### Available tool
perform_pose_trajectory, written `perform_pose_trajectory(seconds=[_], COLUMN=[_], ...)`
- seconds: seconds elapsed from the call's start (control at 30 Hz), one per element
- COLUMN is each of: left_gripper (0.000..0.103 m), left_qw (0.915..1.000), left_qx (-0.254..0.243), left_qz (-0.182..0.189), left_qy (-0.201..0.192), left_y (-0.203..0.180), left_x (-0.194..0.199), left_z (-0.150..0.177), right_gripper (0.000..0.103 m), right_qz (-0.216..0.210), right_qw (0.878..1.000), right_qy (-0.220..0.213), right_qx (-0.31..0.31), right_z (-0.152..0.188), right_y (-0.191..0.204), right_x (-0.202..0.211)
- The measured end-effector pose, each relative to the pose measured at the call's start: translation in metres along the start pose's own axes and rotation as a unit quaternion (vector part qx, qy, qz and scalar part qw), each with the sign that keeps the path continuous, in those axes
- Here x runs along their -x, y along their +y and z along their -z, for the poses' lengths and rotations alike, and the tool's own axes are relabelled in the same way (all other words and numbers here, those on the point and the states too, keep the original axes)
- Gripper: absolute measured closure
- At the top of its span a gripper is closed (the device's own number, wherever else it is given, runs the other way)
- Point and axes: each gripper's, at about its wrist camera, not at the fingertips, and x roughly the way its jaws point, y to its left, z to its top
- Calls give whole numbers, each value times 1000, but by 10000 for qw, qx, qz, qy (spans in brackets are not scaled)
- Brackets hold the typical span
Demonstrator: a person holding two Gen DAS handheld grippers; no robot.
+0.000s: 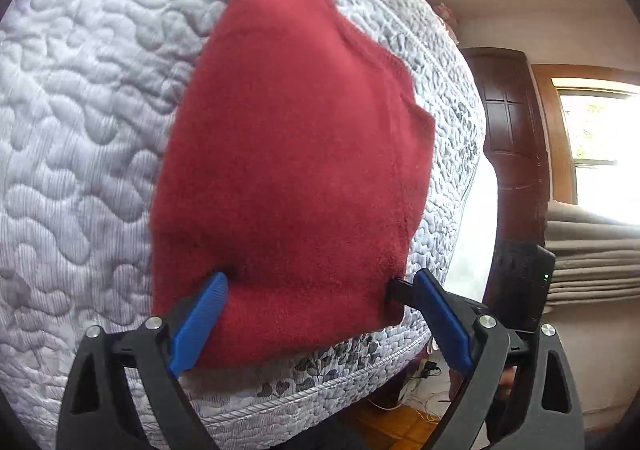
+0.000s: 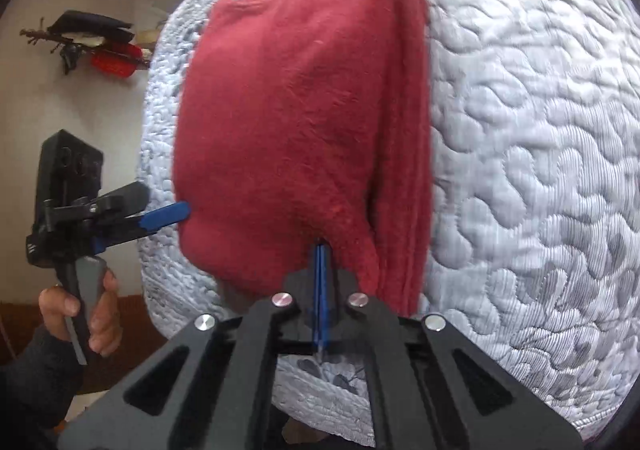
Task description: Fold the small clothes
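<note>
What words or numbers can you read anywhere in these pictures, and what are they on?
None can be read.
The red sweater shows no label or print.
The quilted mattress has only a stitched leaf pattern.
The black device on the left gripper has small pale marks low on its side, too small and blurred to read.
</note>
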Motion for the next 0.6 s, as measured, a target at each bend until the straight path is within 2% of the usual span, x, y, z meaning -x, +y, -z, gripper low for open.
perform_pose_trajectory(seconds=[0.07, 0.13, 0.2, 0.27, 0.3, 0.37, 0.4, 0.47, 0.53, 0.6], left_gripper=[9, 5, 4, 4, 4, 4, 4, 4, 4, 4], left_qw=[9999, 9989, 9954, 9887, 9859, 9794, 9763, 9647, 9547, 9507], left_qx=[-29, -65, -293, -617, -768, -1070, -1184, -1414, -1601, -1684], left_qz=[-146, -418, -910, -1365, -1470, -1631, -1660, -1886, -2014, -2003], left_qy=[75, 189, 100, -67, -200, -516, -727, -1175, -1498, -1664], left_y=[-5, -15, -30, -53, -67, -95, -109, -137, -162, -182], left_x=[3, 13, 35, 68, 88, 127, 148, 184, 215, 239], left_z=[4, 13, 29, 50, 62, 88, 101, 129, 152, 170], right_gripper=[103, 94, 46, 23, 13, 7, 6, 4, 4, 4], right_qz=[68, 288, 736, 1277, 1636, 2216, 2352, 2297, 2288, 2290], right_qw=[9999, 9993, 9953, 9862, 9786, 9636, 9603, 9628, 9613, 9582], right_qy=[-83, -214, -488, -792, -922, -1116, -1142, -1109, -1251, -1437], right_qx=[-69, 102, 404, 694, 838, 991, 972, 888, 893, 940], right_z=[4, 9, 18, 33, 43, 63, 71, 87, 106, 121], right_y=[-1, 13, 36, 66, 83, 113, 127, 151, 175, 201], right_x=[6, 24, 56, 91, 109, 141, 155, 182, 209, 227])
